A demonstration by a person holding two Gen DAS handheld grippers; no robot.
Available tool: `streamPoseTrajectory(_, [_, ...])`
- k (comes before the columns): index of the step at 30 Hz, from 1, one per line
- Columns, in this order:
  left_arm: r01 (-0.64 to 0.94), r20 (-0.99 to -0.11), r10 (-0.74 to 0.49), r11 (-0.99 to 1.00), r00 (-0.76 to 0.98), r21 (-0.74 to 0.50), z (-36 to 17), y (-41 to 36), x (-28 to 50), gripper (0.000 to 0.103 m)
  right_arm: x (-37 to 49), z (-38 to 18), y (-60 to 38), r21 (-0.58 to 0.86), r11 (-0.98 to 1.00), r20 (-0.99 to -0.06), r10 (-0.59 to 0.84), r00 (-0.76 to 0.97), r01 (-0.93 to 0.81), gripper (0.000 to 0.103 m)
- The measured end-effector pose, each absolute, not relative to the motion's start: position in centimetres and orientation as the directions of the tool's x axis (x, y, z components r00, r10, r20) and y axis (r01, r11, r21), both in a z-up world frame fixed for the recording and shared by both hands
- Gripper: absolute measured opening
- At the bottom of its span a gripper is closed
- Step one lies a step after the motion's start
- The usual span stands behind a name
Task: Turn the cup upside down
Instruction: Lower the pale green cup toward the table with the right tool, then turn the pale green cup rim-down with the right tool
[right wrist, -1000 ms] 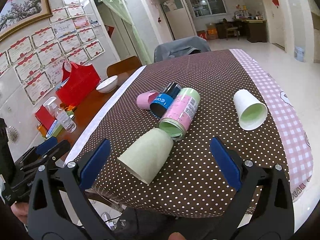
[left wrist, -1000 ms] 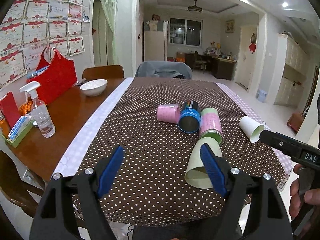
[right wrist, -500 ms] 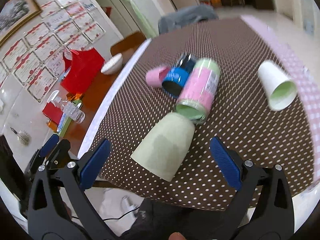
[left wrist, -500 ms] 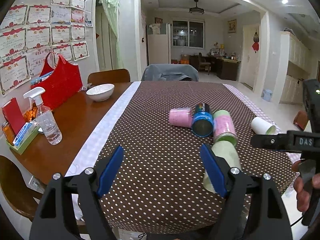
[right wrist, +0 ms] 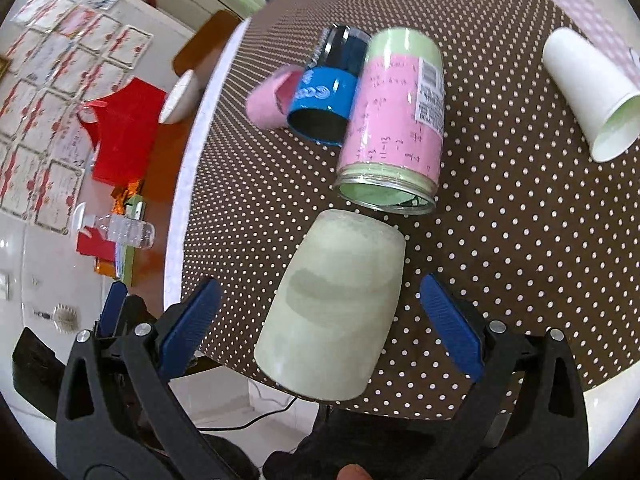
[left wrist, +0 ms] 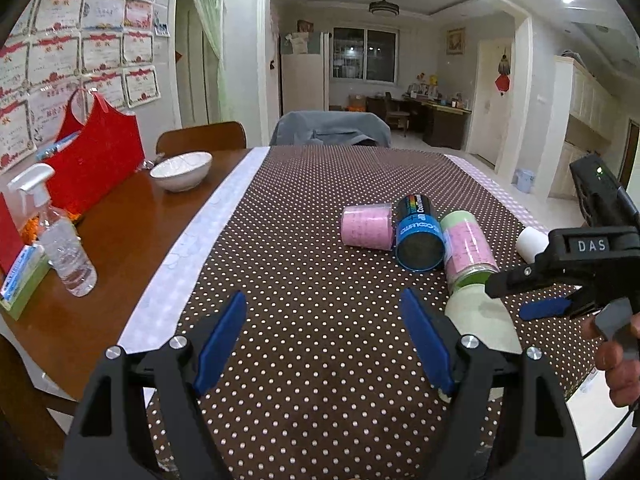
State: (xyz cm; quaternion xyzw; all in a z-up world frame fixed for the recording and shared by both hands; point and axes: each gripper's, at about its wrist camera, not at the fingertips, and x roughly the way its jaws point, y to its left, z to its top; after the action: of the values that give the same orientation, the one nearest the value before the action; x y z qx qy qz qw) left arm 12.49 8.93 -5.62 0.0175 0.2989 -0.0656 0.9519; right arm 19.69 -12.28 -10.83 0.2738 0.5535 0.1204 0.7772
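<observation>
A pale green cup (right wrist: 336, 308) lies on its side near the front edge of the brown dotted tablecloth (right wrist: 500, 208), its base toward the other cups. My right gripper (right wrist: 320, 320) is open and straddles it from above, blue pads on either side, not touching. In the left wrist view the cup (left wrist: 480, 320) lies just right of my open, empty left gripper (left wrist: 324, 340), partly hidden by the right gripper's arm (left wrist: 560, 268).
A pink-and-green cup (right wrist: 396, 120), a blue-and-black cup (right wrist: 328, 92), a pink cup (left wrist: 366, 226) and a white paper cup (right wrist: 592, 92) lie on their sides beyond. A white bowl (left wrist: 180, 168), spray bottle (left wrist: 60, 240) and red bag (left wrist: 96, 160) stand on the wooden table at left.
My right gripper has moved forward and tilted down over the pale green cup, which now sits between its open pads. My left gripper has drifted left, away from the cup.
</observation>
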Motion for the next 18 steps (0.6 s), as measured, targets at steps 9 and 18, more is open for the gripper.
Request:
streamPoseTrajectory(9, [0.149, -0.622, -0.146, 0.988, 0.77, -0.048, -7.6, 10.2, 15.4, 0.078, 22.2, -13.0, -11.2, 0.534, 0.817, -0.841, 0.488, 0.234, 0.218, 0.097])
streamPoseTrajectory(18, [0.156, -0.65, -0.171, 0.984, 0.741, -0.081, -8.9, 10.7, 16.7, 0.078, 24.0, -14.4, -10.9, 0.489, 0.825, -0.872, 0.463, 0.158, 0.284, 0.082])
